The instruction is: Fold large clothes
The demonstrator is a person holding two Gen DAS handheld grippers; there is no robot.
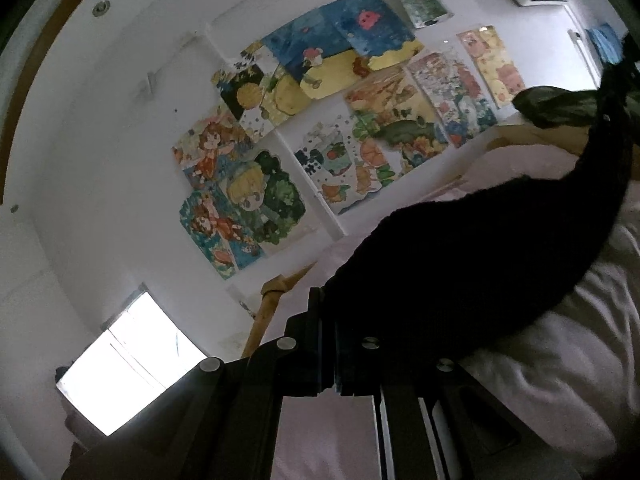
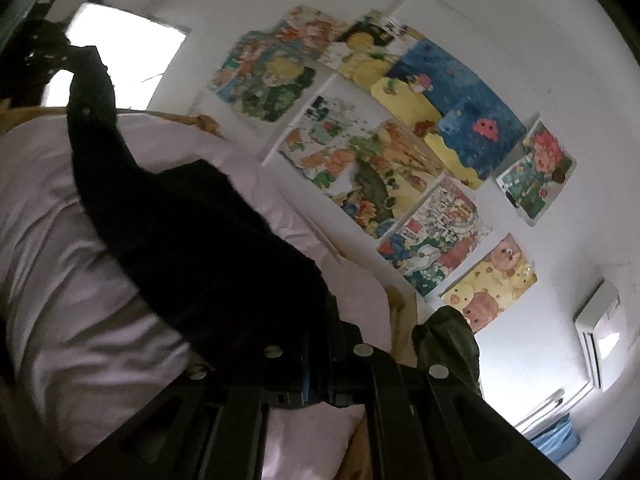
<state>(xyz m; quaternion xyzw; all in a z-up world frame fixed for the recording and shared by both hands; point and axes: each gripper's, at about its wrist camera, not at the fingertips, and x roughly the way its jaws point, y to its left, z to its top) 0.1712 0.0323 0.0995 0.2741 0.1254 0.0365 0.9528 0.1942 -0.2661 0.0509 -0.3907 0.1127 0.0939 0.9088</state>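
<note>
A large black garment point(image 1: 480, 256) hangs stretched between my two grippers above a bed with pale sheets point(image 1: 560, 352). In the left wrist view my left gripper point(image 1: 326, 300) is shut on one edge of the black garment, which sweeps up and to the right toward the other gripper at the frame's far right. In the right wrist view my right gripper point(image 2: 320, 320) is shut on the other end of the black garment point(image 2: 192, 232), which runs up and left to the left gripper point(image 2: 86, 64) near the window. Cloth hides both pairs of fingertips.
A white wall covered with colourful drawings point(image 1: 320, 128) faces both cameras. A bright window point(image 1: 124, 364) is beside the bed's wooden frame point(image 1: 276, 288). A dark green garment point(image 2: 448, 336) lies at the bed's far end. An air conditioner point(image 2: 600, 332) hangs on the wall.
</note>
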